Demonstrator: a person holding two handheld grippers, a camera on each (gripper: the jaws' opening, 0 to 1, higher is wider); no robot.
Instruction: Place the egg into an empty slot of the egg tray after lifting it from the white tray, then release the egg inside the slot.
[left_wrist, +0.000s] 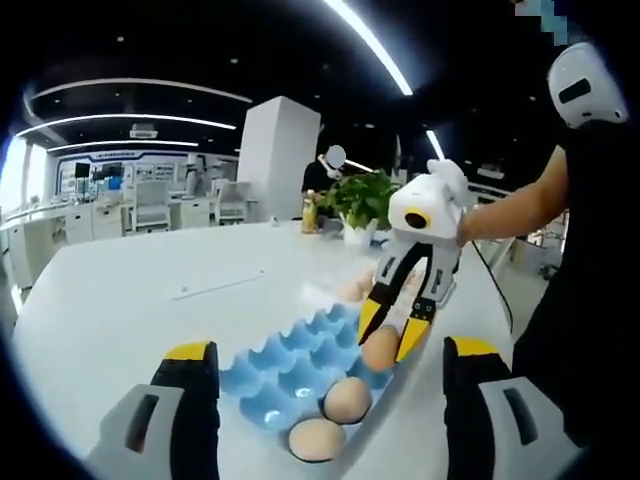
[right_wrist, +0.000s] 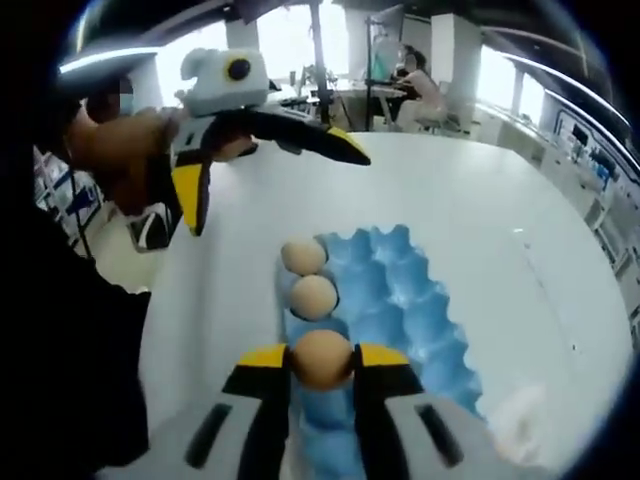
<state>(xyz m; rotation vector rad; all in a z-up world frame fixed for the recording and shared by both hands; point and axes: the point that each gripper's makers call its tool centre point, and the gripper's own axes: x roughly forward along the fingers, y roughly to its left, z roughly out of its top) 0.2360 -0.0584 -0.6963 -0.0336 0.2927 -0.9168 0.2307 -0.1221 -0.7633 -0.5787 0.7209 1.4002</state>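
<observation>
A blue egg tray (left_wrist: 290, 365) lies on the white table and holds two brown eggs (left_wrist: 346, 398) (left_wrist: 316, 438) along one edge row. My right gripper (right_wrist: 322, 360) is shut on a third brown egg (right_wrist: 322, 358), held low over the same row, in line with the two seated eggs (right_wrist: 303, 256) (right_wrist: 314, 296). In the left gripper view the right gripper (left_wrist: 388, 335) comes in from the right, its yellow tips around that egg (left_wrist: 380, 348). My left gripper (left_wrist: 330, 348) stands wide open, with nothing between its jaws. It hangs open above the table beyond the tray (right_wrist: 400, 290) as left gripper (right_wrist: 270, 175).
A pale, egg-like shape (left_wrist: 352, 290) lies just past the tray's far end. A potted plant (left_wrist: 362, 200) and a small bottle (left_wrist: 309, 212) stand at the table's far edge. The person's arm (left_wrist: 510, 215) reaches in from the right. The table (left_wrist: 150, 290) stretches away to the left.
</observation>
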